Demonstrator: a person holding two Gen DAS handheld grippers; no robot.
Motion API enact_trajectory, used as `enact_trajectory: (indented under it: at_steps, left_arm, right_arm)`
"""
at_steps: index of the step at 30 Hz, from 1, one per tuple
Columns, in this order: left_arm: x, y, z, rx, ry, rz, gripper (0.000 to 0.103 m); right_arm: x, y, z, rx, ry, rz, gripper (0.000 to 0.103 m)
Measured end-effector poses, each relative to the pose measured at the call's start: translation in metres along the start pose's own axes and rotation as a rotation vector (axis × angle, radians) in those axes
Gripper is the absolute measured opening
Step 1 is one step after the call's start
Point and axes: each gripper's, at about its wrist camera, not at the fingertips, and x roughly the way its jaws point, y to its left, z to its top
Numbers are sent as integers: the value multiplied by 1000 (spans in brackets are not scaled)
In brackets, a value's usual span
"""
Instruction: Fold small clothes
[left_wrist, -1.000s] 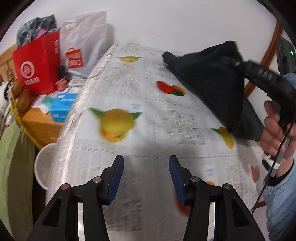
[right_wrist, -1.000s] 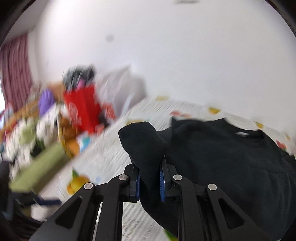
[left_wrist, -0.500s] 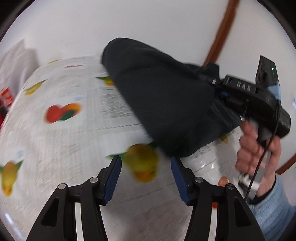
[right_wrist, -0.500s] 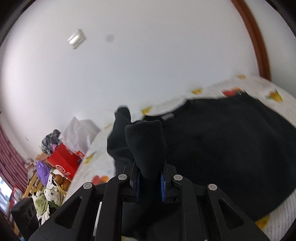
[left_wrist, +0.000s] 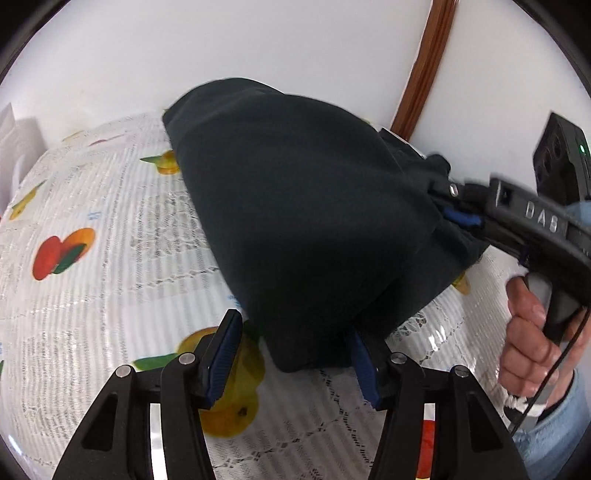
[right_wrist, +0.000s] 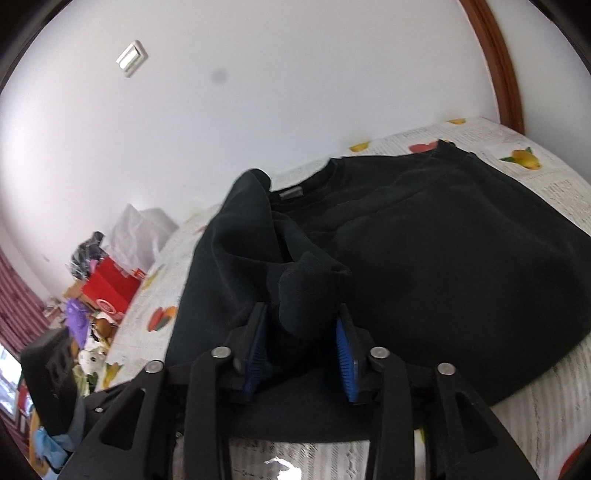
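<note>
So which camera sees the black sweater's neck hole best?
The right wrist view: the black sweater lies spread on the tablecloth, its collar and label showing. The left wrist view shows the sweater only as a dark mound, collar hidden.

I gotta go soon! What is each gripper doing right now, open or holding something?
Left gripper: open, holding nothing; the black sweatshirt's folded corner lies at its fingers.
Right gripper: fingers opening, letting go of the sweatshirt's cuff between them.
</note>
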Motion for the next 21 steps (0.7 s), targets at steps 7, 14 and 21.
enact_trajectory:
  at_steps: [7, 14, 21]
  left_arm:
    - [5, -4, 3, -36, -17, -2, 45]
    - [-2, 16, 4, -87, -49, 19, 26]
    - [-26, 57, -4, -147, -75, 44, 22]
  right_arm:
    - [31, -6, 12, 74, 48, 68, 55]
    - [58, 8, 15, -10, 64, -19, 18]
    - [83, 35, 9, -57, 107, 8, 17]
